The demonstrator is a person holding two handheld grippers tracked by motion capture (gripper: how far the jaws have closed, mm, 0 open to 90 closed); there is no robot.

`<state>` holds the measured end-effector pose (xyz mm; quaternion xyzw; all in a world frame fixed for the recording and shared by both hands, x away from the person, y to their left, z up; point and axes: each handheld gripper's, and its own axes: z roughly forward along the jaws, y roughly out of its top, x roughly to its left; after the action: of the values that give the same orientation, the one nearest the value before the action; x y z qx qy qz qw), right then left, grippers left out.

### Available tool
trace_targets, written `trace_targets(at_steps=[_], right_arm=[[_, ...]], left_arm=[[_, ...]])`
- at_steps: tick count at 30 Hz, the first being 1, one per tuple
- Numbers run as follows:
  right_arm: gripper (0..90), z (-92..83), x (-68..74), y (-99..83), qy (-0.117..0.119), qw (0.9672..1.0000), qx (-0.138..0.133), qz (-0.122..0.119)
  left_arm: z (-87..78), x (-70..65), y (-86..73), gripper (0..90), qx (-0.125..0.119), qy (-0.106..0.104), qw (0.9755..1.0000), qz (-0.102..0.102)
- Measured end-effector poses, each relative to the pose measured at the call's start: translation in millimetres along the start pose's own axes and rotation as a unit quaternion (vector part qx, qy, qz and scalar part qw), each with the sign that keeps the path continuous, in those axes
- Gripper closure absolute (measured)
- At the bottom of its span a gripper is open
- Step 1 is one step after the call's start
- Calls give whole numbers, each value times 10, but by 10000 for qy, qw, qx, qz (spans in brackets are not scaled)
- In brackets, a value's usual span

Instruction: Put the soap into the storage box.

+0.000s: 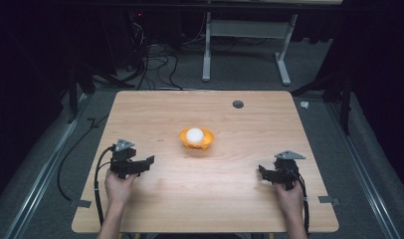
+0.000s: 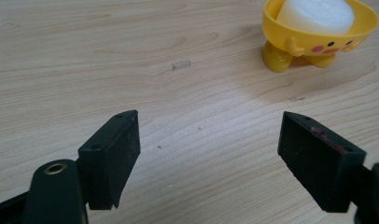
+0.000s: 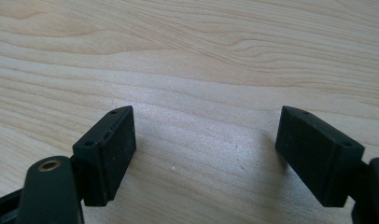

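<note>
I see both tools gaping wide, nothing between the jaws. Left tool [image 1: 149, 160] and right tool [image 1: 261, 171] sit low on the counter [image 1: 250, 199], well apart. Yellow duck cup [image 1: 196, 139] with a white ball [image 1: 194, 134] inside stands mid-counter between them.

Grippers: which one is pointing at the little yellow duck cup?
The left gripper: the yellow cup with its white ball shows beyond its open jaws. The right gripper faces bare table.

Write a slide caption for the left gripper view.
Left gripper with jaws open above the wooden table, a yellow duck-faced cup holding a white foam cylinder ahead.
</note>
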<state>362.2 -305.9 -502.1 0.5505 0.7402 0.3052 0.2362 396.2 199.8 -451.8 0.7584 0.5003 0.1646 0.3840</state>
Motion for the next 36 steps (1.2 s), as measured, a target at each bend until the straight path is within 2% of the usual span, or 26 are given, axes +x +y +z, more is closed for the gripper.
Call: trace_targets(at_steps=[2,7,26,36], right_arm=[[211,0,0,0,2,10000,0,0],[211,0,0,0,2,10000,-1,-2],[211,0,0,0,-1,10000,0,1],[211,0,0,0,-1,10000,0,1]], left_arm=[[6,-23,-33,218,58,106,9999,93],[13,-48,-66,216,119,128,9997,170],[51,-52,-219,214,161,88,9998,25],[81,-75,-299,213,205,93,9997,39]])
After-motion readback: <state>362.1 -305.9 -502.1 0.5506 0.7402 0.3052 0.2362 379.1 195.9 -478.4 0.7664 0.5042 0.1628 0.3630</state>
